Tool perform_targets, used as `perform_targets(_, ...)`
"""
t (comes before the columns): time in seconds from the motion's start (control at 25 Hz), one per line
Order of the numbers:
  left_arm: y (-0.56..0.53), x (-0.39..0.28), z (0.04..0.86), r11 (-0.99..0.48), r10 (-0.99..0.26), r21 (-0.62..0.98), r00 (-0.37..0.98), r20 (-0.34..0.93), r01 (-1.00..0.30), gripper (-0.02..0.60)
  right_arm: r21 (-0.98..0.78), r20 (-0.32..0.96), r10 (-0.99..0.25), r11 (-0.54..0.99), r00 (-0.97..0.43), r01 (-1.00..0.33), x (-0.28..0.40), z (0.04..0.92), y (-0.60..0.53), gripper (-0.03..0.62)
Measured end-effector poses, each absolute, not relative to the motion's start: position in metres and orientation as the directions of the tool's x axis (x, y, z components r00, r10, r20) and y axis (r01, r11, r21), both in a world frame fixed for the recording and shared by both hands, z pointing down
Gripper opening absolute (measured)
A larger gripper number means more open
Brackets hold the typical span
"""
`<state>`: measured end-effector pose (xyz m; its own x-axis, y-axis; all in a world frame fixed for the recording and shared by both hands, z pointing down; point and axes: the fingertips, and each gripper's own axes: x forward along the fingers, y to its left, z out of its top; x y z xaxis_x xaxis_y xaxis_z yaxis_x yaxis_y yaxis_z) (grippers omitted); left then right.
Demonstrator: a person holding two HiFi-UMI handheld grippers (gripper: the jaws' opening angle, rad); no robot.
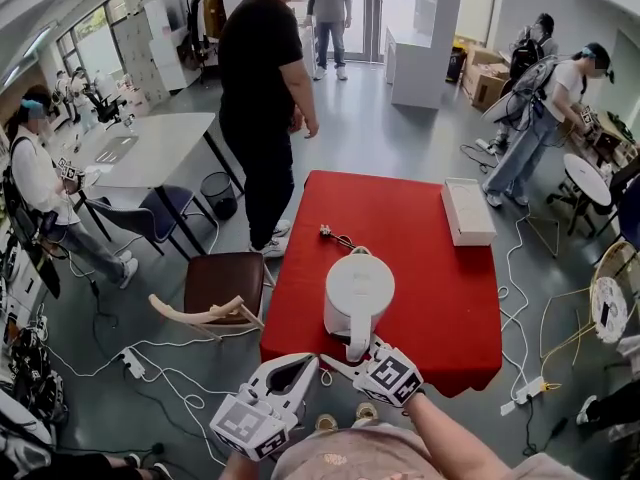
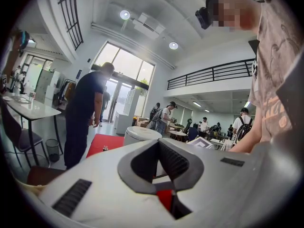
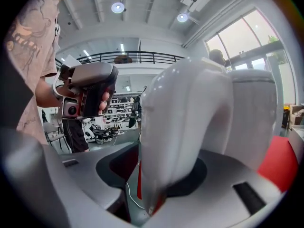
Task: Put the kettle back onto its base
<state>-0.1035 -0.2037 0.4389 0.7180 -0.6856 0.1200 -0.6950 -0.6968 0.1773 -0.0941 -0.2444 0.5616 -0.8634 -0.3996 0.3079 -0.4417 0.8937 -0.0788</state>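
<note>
A white kettle point(image 1: 358, 293) stands on the red table point(image 1: 440, 298) near its front edge, handle point(image 1: 357, 346) towards me. My right gripper point(image 1: 362, 356) reaches in from below with the handle point(image 3: 183, 127) between its jaws. The handle lies against the right jaw and a gap shows on the left, so the right gripper point(image 3: 159, 179) is open. My left gripper point(image 1: 298, 366) hovers off the table's front left corner, open and empty point(image 2: 159, 163); past it I see the kettle's lid point(image 2: 142, 134). A black plug and cord point(image 1: 330, 234) lie behind the kettle. No separate base shows.
A flat white box point(image 1: 467, 211) rests at the table's right edge. A brown chair point(image 1: 222, 283) stands left of the table, and a person in black point(image 1: 262, 88) stands by its far left corner. Cables and a power strip point(image 1: 133, 365) lie on the floor.
</note>
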Motion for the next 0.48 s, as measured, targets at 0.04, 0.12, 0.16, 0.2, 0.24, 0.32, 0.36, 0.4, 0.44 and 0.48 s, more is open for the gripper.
perform_targets(0.04,-0.203,-0.103,0.439,-0.698,-0.685,0.177,0.719,0.120,-0.694,-0.002,-0.089,0.295,-0.395,0.895,-0.870,-0.437,-0.093,0.560,-0.244,0.182)
perform_targets(0.12,-0.203,-0.104,0.440,-0.698,-0.684,0.178,0.719,0.121,-0.694,-0.002,-0.101,0.274,-0.394,0.895,-0.877,-0.434,-0.090,0.561,-0.244,0.174)
perform_targets(0.16,-0.203,-0.105,0.442,-0.697,-0.685,0.178,0.718,0.122,-0.695,-0.002,-0.106,0.273,-0.401,0.891,-0.874,-0.442,-0.087,0.563,-0.245,0.169)
perform_targets(0.2,-0.203,-0.106,0.443,-0.696,-0.686,0.179,0.717,0.123,-0.696,-0.002,-0.114,0.279,-0.414,0.882,-0.866,-0.458,-0.083,0.568,-0.246,0.167)
perform_targets(0.24,-0.203,-0.107,0.444,-0.696,-0.686,0.180,0.717,0.124,-0.696,-0.002,-0.124,0.292,-0.432,0.868,-0.853,-0.482,-0.077,0.575,-0.247,0.167)
perform_targets(0.32,-0.201,-0.109,0.443,-0.697,-0.684,0.179,0.718,0.125,-0.695,-0.002,-0.139,0.316,-0.466,0.839,-0.826,-0.526,-0.061,0.586,-0.248,0.207)
perform_targets(0.36,-0.201,-0.110,0.443,-0.697,-0.684,0.179,0.719,0.124,-0.694,-0.002,-0.140,0.322,-0.478,0.829,-0.817,-0.541,-0.054,0.588,-0.247,0.216)
perform_targets(0.4,-0.201,-0.111,0.442,-0.698,-0.684,0.179,0.719,0.124,-0.694,-0.002,-0.139,0.325,-0.489,0.822,-0.809,-0.552,-0.048,0.589,-0.246,0.216)
perform_targets(0.44,-0.201,-0.111,0.442,-0.698,-0.683,0.180,0.720,0.124,-0.693,-0.002,-0.139,0.328,-0.498,0.815,-0.803,-0.562,-0.043,0.589,-0.246,0.213)
perform_targets(0.48,-0.202,-0.111,0.442,-0.700,-0.681,0.181,0.722,0.124,-0.691,-0.002,-0.138,0.331,-0.505,0.810,-0.797,-0.570,-0.040,0.589,-0.246,0.215)
